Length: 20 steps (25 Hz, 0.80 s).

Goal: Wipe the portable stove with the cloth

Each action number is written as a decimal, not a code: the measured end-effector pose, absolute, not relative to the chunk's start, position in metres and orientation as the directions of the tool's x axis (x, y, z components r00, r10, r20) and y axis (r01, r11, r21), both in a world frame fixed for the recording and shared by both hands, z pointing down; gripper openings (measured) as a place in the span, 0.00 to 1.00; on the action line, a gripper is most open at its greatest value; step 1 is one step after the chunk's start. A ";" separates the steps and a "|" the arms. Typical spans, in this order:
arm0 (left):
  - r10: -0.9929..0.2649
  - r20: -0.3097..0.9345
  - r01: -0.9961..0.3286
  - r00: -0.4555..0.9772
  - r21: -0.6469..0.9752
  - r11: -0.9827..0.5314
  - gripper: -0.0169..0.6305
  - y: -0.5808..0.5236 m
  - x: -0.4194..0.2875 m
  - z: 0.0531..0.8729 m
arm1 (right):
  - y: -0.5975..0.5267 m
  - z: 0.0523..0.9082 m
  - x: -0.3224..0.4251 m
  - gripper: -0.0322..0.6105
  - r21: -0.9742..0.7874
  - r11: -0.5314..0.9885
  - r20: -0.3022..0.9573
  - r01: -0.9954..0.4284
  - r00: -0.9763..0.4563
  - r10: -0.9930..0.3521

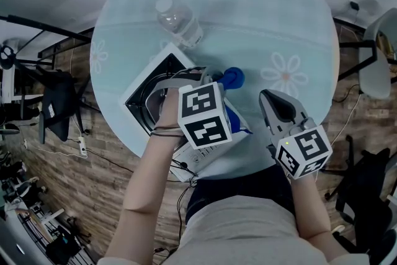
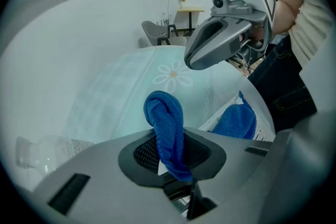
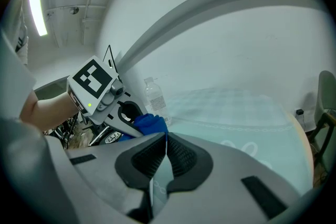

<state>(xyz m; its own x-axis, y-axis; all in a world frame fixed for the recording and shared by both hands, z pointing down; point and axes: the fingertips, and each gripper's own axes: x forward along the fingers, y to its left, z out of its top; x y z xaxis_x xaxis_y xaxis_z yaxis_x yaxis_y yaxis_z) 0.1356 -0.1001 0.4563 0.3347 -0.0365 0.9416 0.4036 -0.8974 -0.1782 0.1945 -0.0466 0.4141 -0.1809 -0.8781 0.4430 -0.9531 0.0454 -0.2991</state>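
Observation:
The portable stove (image 1: 144,91), white with a black burner, sits at the near left edge of the round table (image 1: 298,22). My left gripper (image 1: 224,85) is over its right part, shut on the blue cloth (image 1: 233,77). In the left gripper view the cloth (image 2: 164,118) stands up in a fold from the shut jaws, and more of it lies on the stove's white edge (image 2: 211,122). My right gripper (image 1: 268,98) hovers to the right over the table, shut with nothing in it. In the right gripper view it (image 3: 164,149) points at the left gripper (image 3: 105,97) and the cloth (image 3: 149,124).
A clear plastic water bottle (image 1: 180,23) lies on the table just beyond the stove, also in view from the right gripper (image 3: 154,97). The table cover has daisy prints (image 1: 285,74). Chairs and stands (image 1: 53,102) surround the table on the wooden floor.

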 end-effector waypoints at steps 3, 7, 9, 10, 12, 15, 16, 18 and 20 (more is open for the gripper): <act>-0.054 0.942 0.397 0.331 -0.191 -0.898 0.16 -0.109 0.133 0.457 | -0.050 0.415 0.194 0.09 -0.301 0.046 0.448 -0.953 -0.183 -0.875; -0.057 0.940 0.378 0.338 -0.191 -0.906 0.16 -0.116 0.131 0.458 | -0.056 0.417 0.192 0.09 -0.301 0.056 0.450 -0.952 -0.194 -0.872; -0.067 0.937 0.363 0.344 -0.199 -0.910 0.16 -0.120 0.130 0.458 | -0.057 0.418 0.190 0.09 -0.301 0.062 0.451 -0.952 -0.199 -0.870; -0.075 0.935 0.354 0.347 -0.205 -0.913 0.16 -0.122 0.129 0.458 | -0.058 0.418 0.190 0.09 -0.301 0.064 0.452 -0.951 -0.202 -0.869; -0.090 0.933 0.336 0.348 -0.214 -0.917 0.16 -0.126 0.127 0.460 | -0.060 0.419 0.188 0.09 -0.301 0.074 0.453 -0.951 -0.212 -0.866; -0.098 0.932 0.324 0.348 -0.218 -0.921 0.16 -0.130 0.125 0.460 | -0.065 0.420 0.185 0.09 -0.302 0.089 0.454 -0.949 -0.226 -0.862; -0.101 0.932 0.321 0.349 -0.220 -0.921 0.16 -0.131 0.125 0.460 | -0.067 0.419 0.184 0.09 -0.302 0.094 0.453 -0.949 -0.229 -0.862; -0.107 0.930 0.313 0.350 -0.224 -0.923 0.16 -0.135 0.124 0.460 | -0.070 0.419 0.183 0.09 -0.302 0.097 0.452 -0.948 -0.232 -0.861; -0.114 0.928 0.300 0.354 -0.228 -0.926 0.16 -0.140 0.122 0.461 | -0.074 0.419 0.181 0.09 -0.300 0.106 0.451 -0.948 -0.239 -0.860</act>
